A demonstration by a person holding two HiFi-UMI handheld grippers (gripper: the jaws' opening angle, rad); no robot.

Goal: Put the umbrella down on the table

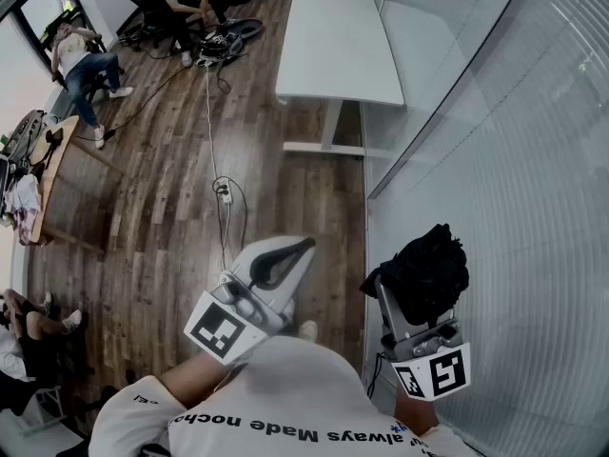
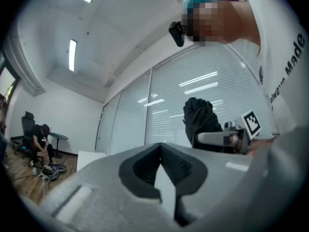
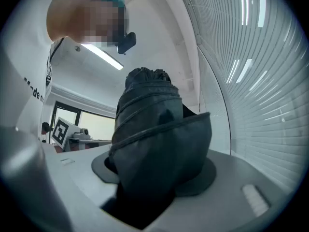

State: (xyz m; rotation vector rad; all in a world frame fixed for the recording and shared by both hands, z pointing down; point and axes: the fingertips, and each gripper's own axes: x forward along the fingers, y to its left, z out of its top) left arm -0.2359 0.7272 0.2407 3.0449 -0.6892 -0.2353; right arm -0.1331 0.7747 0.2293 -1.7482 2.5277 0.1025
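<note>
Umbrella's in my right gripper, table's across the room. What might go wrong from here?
1. The right gripper clamps only soft folded fabric of the umbrella, which bulges out above it; it might slip or sag on the way.
2. A cable and power strip lie on the floor towards the table: a likely trip hazard.
3. The glass wall runs close on the right; the umbrella may brush it.

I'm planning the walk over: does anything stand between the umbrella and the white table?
Nothing visible does. Only wood floor lies between the umbrella, held in the right hand-held gripper, and the table; a cable lies off to the left.
</note>
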